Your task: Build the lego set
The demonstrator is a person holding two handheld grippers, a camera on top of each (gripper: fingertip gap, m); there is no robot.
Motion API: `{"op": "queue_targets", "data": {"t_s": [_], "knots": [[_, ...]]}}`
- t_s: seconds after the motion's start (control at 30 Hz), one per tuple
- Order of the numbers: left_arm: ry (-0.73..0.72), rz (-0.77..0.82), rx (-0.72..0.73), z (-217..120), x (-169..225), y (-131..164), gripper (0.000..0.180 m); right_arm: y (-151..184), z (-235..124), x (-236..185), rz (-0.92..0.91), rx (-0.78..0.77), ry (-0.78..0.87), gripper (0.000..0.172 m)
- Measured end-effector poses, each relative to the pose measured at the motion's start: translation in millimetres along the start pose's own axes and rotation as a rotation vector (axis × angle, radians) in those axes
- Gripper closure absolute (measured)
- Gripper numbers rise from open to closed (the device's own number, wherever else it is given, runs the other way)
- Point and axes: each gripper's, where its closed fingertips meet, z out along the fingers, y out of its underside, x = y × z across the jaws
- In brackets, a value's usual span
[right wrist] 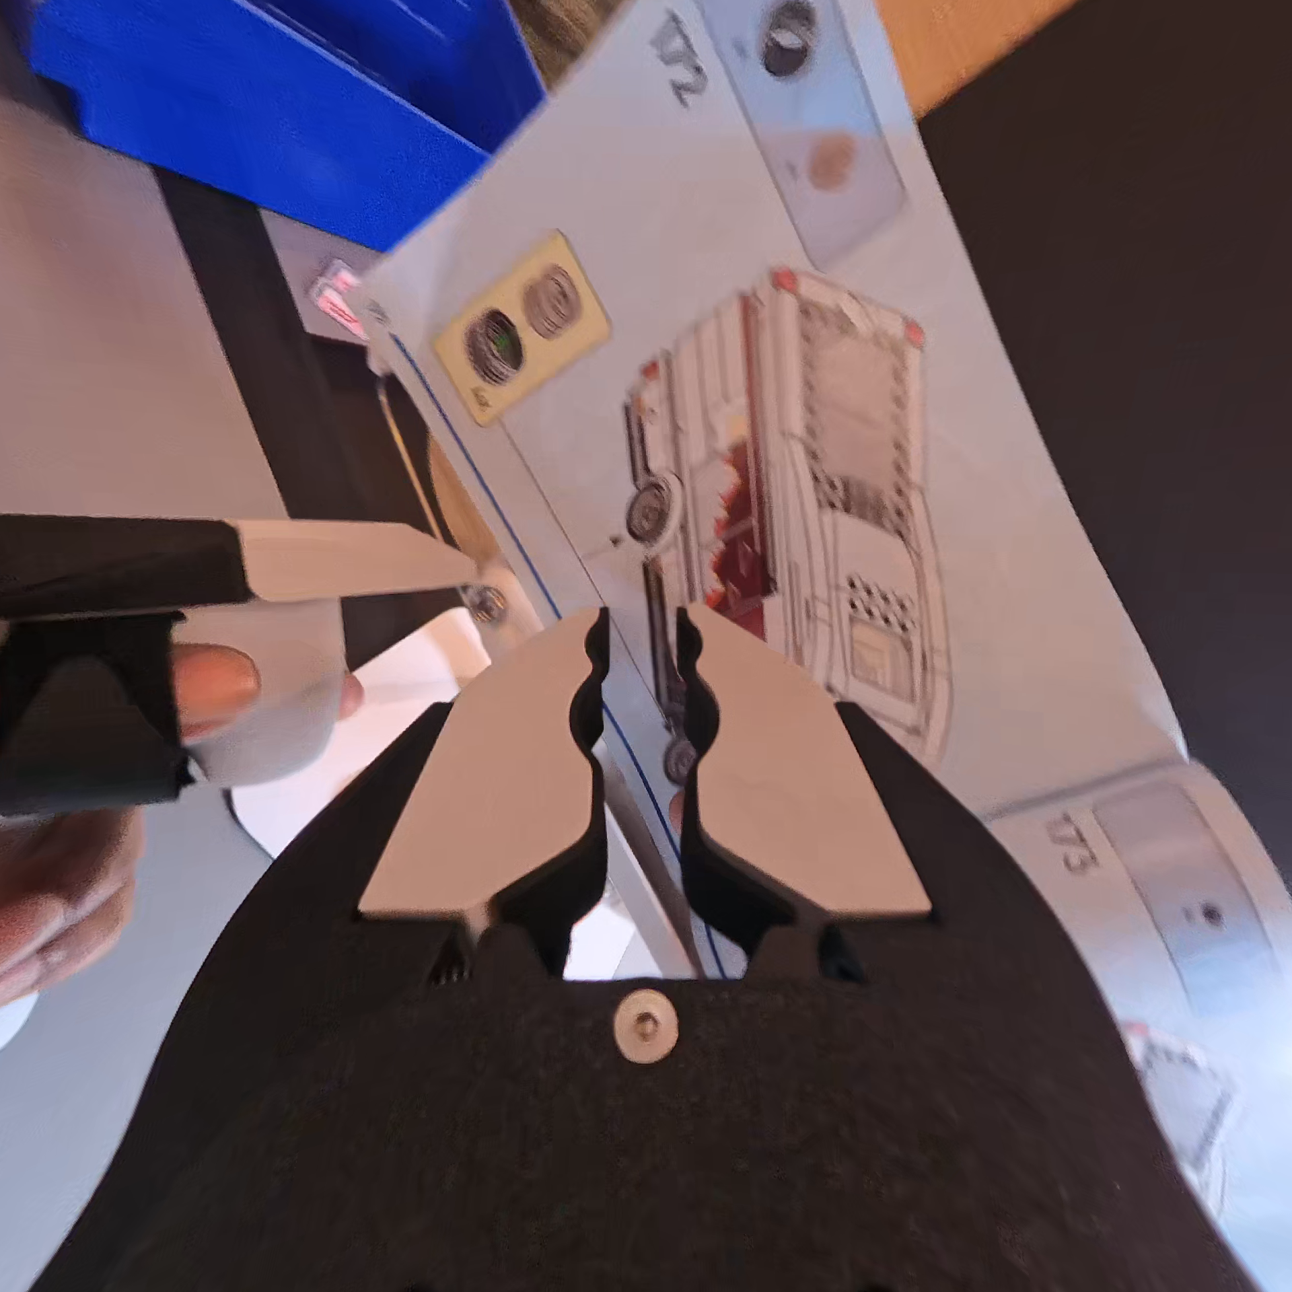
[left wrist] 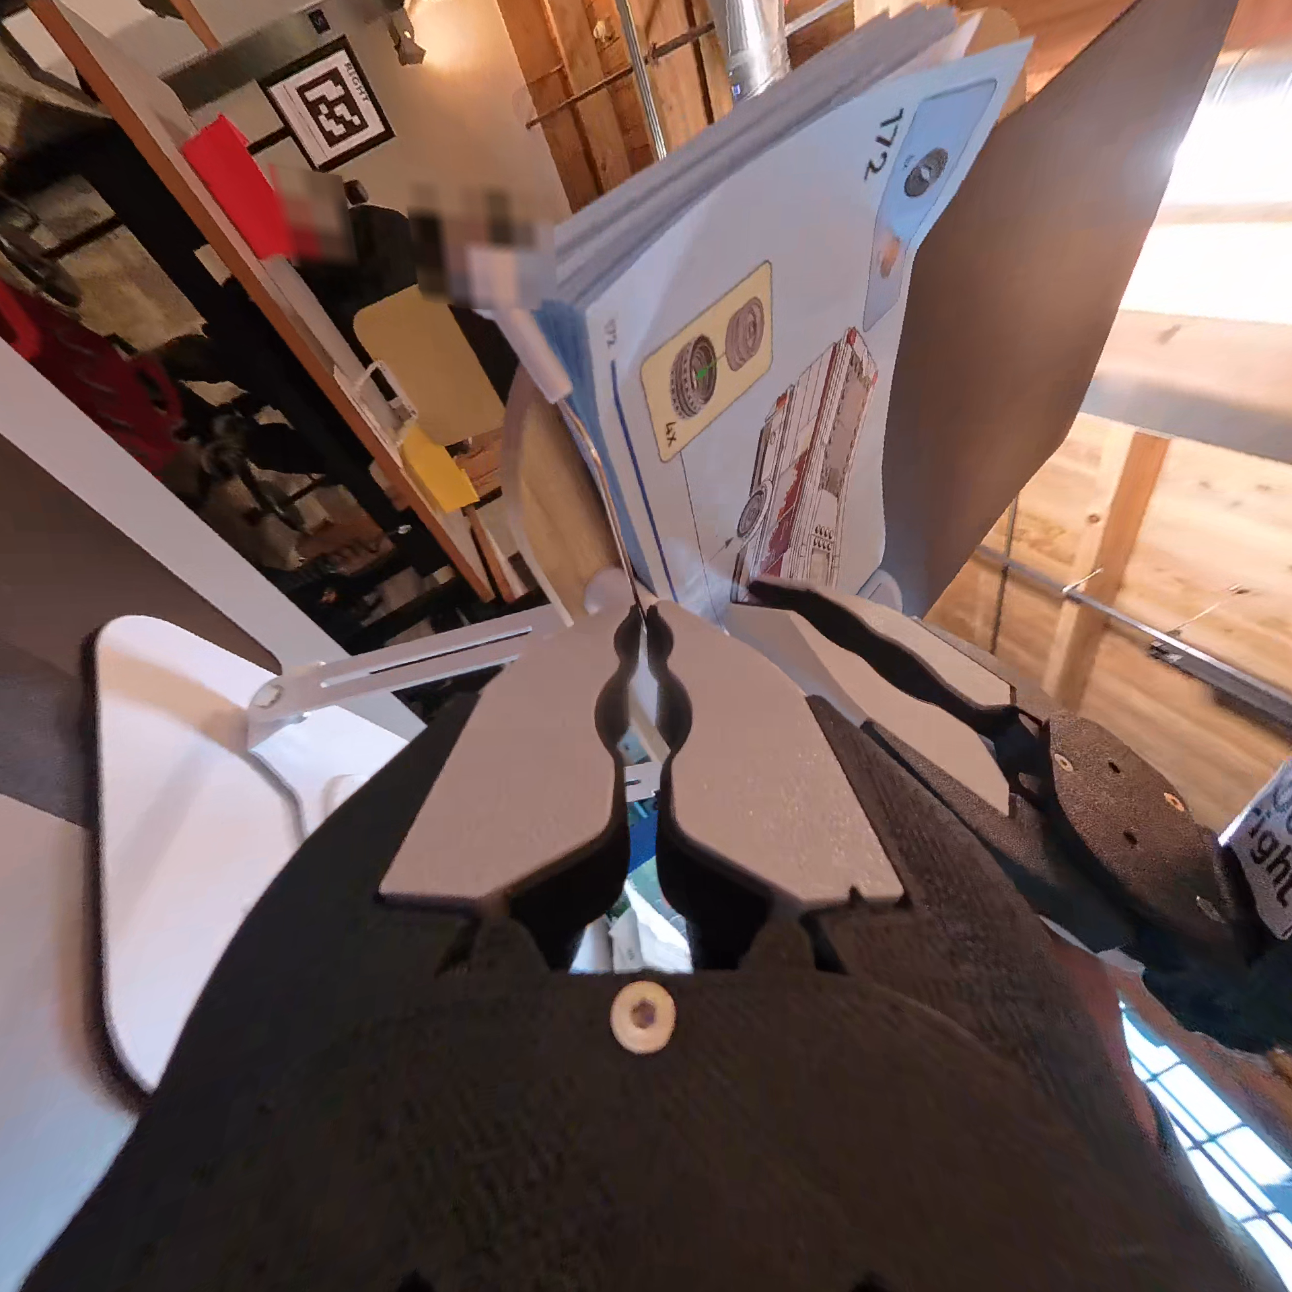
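Left tongs (left wrist: 640, 619): fingers closed to a hairline at the tips, at centre of the left wrist view; a thin metal wire arm (left wrist: 607, 482) runs down into the tip line, and whether it is pinched cannot be told.
Right tongs (right wrist: 642, 615): parted by a narrow gap at centre of the right wrist view, open page edge lying in the gap; pads not seen pressing on it.
Instruction booklet (left wrist: 755, 391): propped open and upright above both tongs, its open page showing a white and red vehicle drawing and a yellow parts box.
Stand (left wrist: 552, 489): wooden panel with white rim, just left of the booklet.
Blue bin (right wrist: 280, 105): upper left of the right wrist view.
Hand (right wrist: 63, 888): at the left edge, behind the other tongs.
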Motion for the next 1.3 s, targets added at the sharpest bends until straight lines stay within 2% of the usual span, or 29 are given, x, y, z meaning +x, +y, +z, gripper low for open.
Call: {"op": "queue_targets", "data": {"t_s": [0.1, 0.23, 0.37, 0.5, 0.63, 0.73, 0.9, 0.97, 1.07, 1.17, 1.3], "knots": [[0.02, -0.025, 0.008, -2.0, 0.1, 0.2, 0.179, -13.4, 7.2, -7.1, -0.041, 0.006, -0.012, 0.154], [0.047, -0.072, 0.039, -2.6, 0.6, -0.1, 0.179, -19.0, 12.7, -5.4, -0.055, -0.004, 0.011, 0.162], [0.05, 0.001, 0.088, -4.4, 3.4, -1.3, 0.179, -19.7, 12.0, -6.0, -0.09, -0.012, 0.021, 0.163], [-0.023, 0.363, 0.019, -1.2, 8.1, -2.2, 0.179, -19.6, 12.0, -4.8, -0.077, -0.01, 0.01, 0.163], [-0.054, 0.649, -0.062, 4.4, 11.6, -2.2, 0.179, -21.3, 12.3, -8.6, 0.001, 0.024, -0.067, 0.161], [-0.081, 0.924, -0.132, 8.0, 14.0, 0.5, 0.179, -20.9, 11.1, -5.6, 0.019, 0.035, -0.08, 0.167], [-0.071, 1.147, -0.238, 7.2, 15.1, 2.8, 0.179, -14.2, -15.6, 5.3, 0.154, 0.098, -0.12, 0.155], [-0.073, 1.211, -0.264, 7.5, 16.1, 4.1, 0.179, 2.6, -30.4, 22.6, 0.242, 0.109, -0.057, 0.157], [-0.073, 1.351, -0.293, 7.7, 18.5, 7.7, 0.179, 36.7, -35.9, 43.2, 0.278, 0.07, 0.038, 0.159], [-0.025, 1.536, -0.37, 6.6, 20.2, 12.6, 0.179, 41.9, -35.6, 41.7, 0.299, 0.11, 0.007, 0.159], [0.0, 1.842, -0.546, 6.0, 20.8, 16.5, 0.179, 41.9, -36.4, 39.2, 0.361, 0.143, -0.042, 0.156]]}}
